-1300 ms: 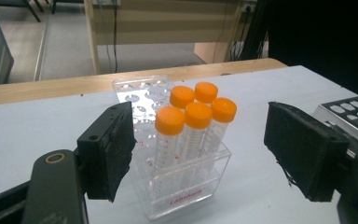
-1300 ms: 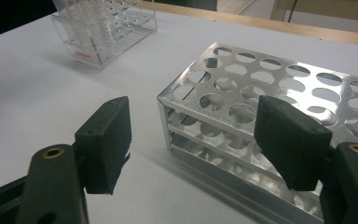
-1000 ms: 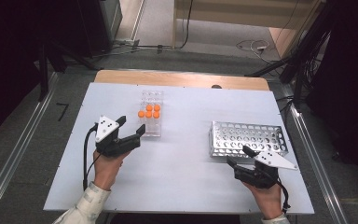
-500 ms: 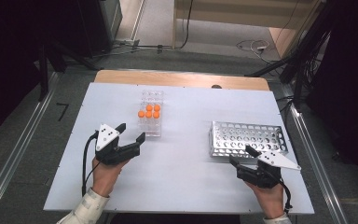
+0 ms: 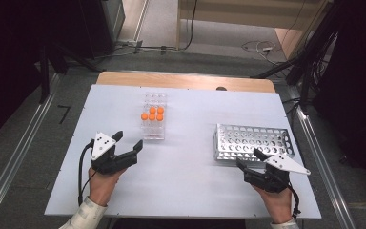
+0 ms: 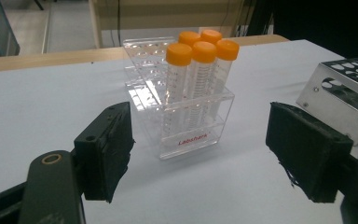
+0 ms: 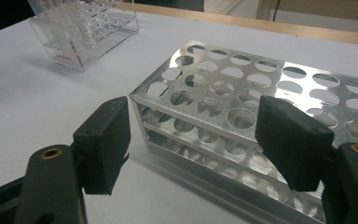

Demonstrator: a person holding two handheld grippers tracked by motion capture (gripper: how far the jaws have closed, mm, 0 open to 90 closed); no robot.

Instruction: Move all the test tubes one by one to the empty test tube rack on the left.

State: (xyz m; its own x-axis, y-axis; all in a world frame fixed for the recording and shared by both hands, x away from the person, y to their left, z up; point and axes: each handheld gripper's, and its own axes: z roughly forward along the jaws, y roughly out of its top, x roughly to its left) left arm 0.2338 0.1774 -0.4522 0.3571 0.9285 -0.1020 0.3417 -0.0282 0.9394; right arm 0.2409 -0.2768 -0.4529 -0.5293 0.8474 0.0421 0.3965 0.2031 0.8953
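Five tubes (image 6: 204,74) — two racks (image 5: 254,142).

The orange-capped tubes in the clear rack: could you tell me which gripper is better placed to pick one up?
Probably the left gripper: it is open, aimed at the orange-capped tubes in the clear rack. The right gripper faces the metal rack.

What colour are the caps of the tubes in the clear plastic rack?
Orange. The caps on the tubes in the clear rack show best in the left gripper view.
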